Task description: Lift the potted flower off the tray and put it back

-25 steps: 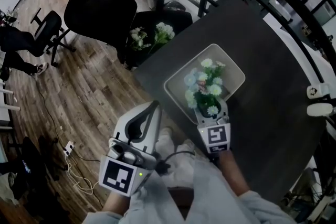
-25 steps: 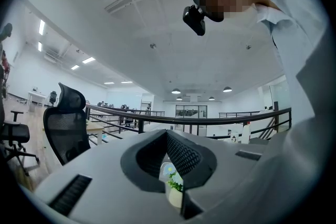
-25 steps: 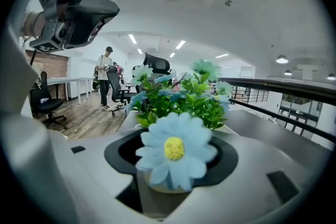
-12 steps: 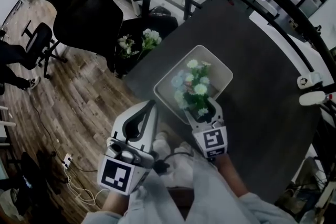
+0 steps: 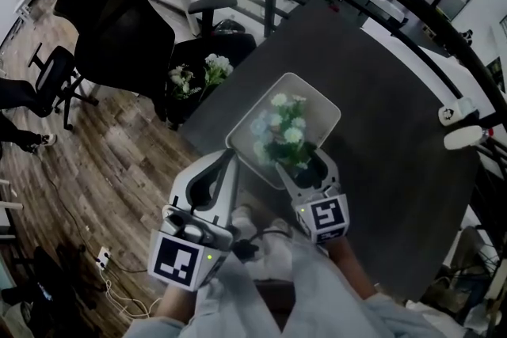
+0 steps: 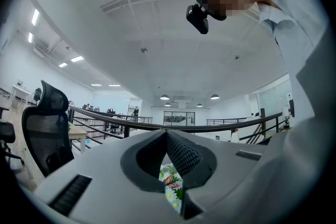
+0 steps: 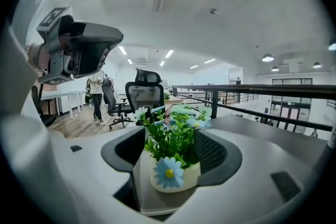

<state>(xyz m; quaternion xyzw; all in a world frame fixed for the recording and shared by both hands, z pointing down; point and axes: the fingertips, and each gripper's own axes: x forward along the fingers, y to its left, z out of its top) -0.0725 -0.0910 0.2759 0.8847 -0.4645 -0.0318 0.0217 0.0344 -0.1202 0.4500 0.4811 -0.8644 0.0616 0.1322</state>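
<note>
- Two tools show in the head view. The left tool (image 5: 228, 161) sits at the near left, off the counter (image 5: 396, 107), with its jaws clenched to a point and nothing between them.
- The right tool (image 5: 305, 166) is at the near edge of the white tray (image 5: 323, 97), and its jaws reach round the near side of the potted flower (image 5: 281, 134).
- The potted flower stands upright inside the tray, at its near end. The tray lies on the dark counter near its left edge.
- On the floor to the far left is a black office chair (image 5: 119, 20).
- In the left gripper view, the left tool (image 6: 167, 136) has its jaw tips together and carries nothing. A railing (image 6: 220, 124) runs beyond.
- In the right gripper view, the right tool (image 7: 173, 136) is released: its jaws have just been opening.
- The potted flower (image 7: 176, 165) stands between the jaws on the tray (image 7: 143, 189) floor, with a clear gap at the left pad.
</note>
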